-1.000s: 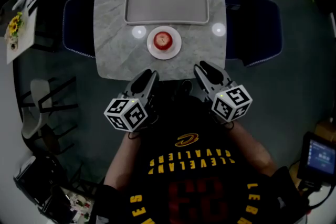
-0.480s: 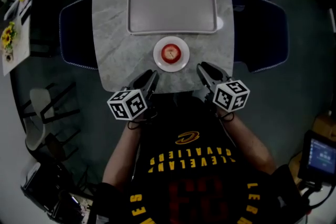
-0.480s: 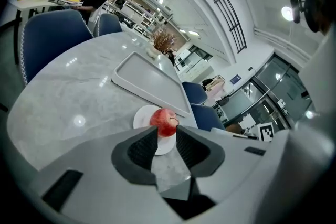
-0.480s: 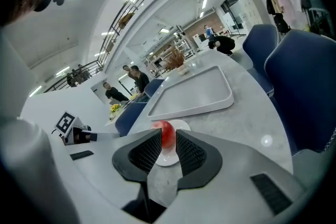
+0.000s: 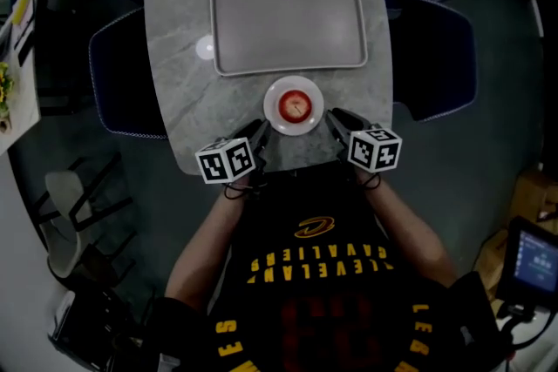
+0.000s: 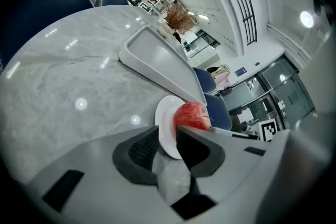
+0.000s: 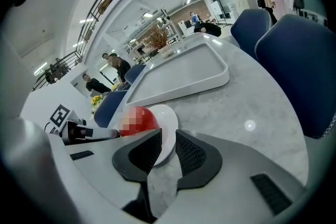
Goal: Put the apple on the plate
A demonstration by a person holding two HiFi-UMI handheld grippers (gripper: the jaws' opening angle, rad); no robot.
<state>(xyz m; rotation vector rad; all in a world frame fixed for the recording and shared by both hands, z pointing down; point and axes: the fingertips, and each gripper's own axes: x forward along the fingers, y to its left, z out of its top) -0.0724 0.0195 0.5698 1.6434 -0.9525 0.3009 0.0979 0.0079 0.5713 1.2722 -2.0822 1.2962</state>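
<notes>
Over the near edge of the table (image 5: 174, 57) we have brought our left gripper (image 5: 260, 135) and right gripper (image 5: 336, 118) up to flank the plate (image 5: 272, 110), both slightly spread and empty, while the apple (image 5: 297, 106) already sits on it, so we judge the task done.

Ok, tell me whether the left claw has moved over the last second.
Yes. The left claw has come forward over the grey marble table's near edge, toward the round white plate holding the red apple.
</notes>
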